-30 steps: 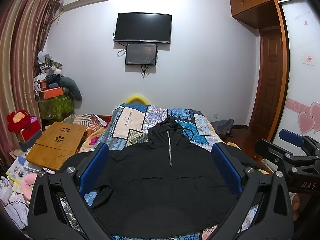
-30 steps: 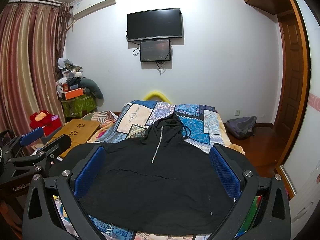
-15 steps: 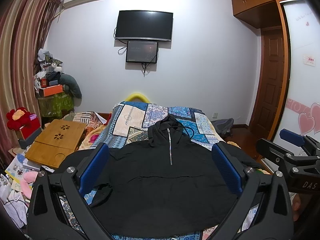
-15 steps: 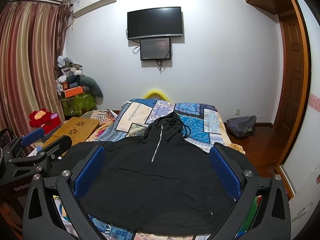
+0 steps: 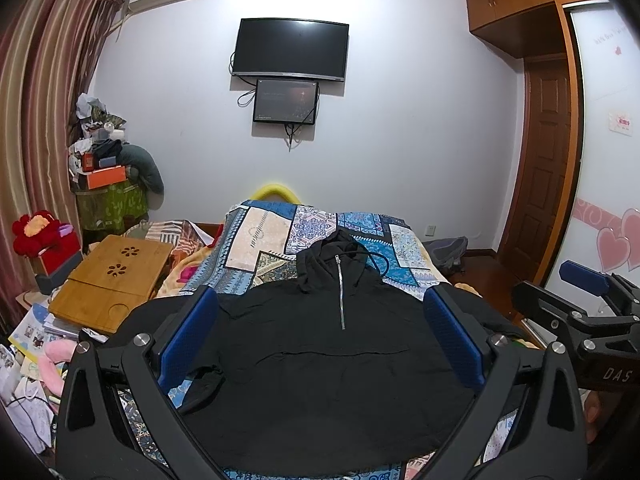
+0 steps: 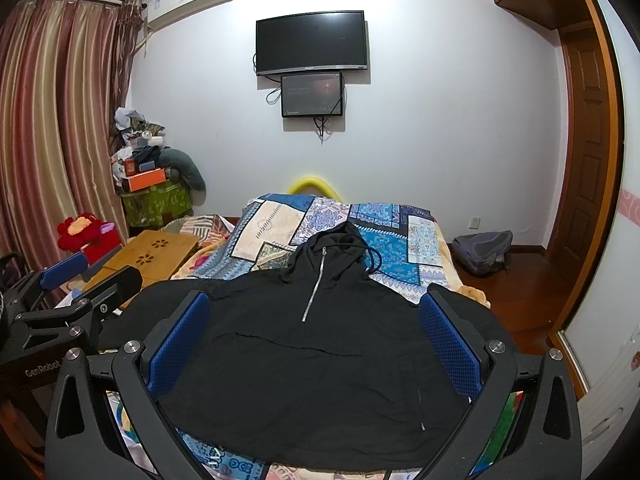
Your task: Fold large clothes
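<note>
Both the left gripper (image 5: pixel 320 336) and the right gripper (image 6: pixel 314 336) are held wide open, gripping nothing, above the bed's near edge; the black hoodie (image 6: pixel 304 368) is spread flat across the patchwork bedspread (image 6: pixel 400 236), hood towards the far edge.

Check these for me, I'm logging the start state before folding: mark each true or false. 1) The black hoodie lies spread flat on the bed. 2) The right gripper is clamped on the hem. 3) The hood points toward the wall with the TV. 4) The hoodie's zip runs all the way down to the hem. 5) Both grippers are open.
1) True: the black hoodie lies spread on the bed.
2) False: the right gripper holds nothing.
3) True: the hood points toward the TV.
4) False: the zip stops at chest level.
5) True: the left gripper is open too.
</note>
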A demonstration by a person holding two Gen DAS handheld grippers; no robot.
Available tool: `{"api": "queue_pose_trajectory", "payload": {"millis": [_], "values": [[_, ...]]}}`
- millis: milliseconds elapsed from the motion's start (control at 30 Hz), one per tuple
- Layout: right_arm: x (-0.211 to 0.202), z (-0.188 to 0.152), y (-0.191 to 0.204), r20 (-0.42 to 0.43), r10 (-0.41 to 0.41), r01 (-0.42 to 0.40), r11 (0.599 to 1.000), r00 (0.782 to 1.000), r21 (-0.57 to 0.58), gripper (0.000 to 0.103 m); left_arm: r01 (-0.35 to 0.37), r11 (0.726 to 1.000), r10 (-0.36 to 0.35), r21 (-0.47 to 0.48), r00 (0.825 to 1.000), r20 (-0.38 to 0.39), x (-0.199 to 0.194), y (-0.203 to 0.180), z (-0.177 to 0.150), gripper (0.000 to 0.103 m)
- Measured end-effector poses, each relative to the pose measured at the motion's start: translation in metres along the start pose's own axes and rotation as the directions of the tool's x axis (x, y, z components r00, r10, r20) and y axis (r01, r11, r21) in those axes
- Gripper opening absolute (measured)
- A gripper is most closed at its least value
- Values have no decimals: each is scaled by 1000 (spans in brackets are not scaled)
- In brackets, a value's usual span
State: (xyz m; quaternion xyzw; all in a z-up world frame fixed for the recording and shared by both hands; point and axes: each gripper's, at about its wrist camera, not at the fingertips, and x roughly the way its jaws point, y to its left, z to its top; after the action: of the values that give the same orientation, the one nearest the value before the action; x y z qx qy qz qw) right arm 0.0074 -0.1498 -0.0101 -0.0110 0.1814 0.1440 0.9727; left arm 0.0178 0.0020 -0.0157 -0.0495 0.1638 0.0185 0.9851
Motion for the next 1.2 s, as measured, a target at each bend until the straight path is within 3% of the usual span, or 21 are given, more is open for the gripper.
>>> {"api": "queue_pose_trajectory", "payload": {"millis": [400,667,800,967,1200], "values": [[16,1,-6,-30,-3,3,1000,1000,2,103,-21,1000,21,-22,999,-25,15,16,0,103],[42,3,-14,-63,-20,20,1000,998,6,103,-158,980,152,-123,987,-53,44,83,8,103],[60,2,-17,-88,-19,20,1000,996,11,103,-288,944,273,-161,956,-106,64,131,-1,103],[86,1,-19,-125,-32,32,999,992,-1,103,-440,867,387,-234,891,-239,95,192,-31,103],[130,-7,-18,-213,-69,62,997,975,-41,103,-470,780,283,-414,854,-436,125,271,-97,103]]}}
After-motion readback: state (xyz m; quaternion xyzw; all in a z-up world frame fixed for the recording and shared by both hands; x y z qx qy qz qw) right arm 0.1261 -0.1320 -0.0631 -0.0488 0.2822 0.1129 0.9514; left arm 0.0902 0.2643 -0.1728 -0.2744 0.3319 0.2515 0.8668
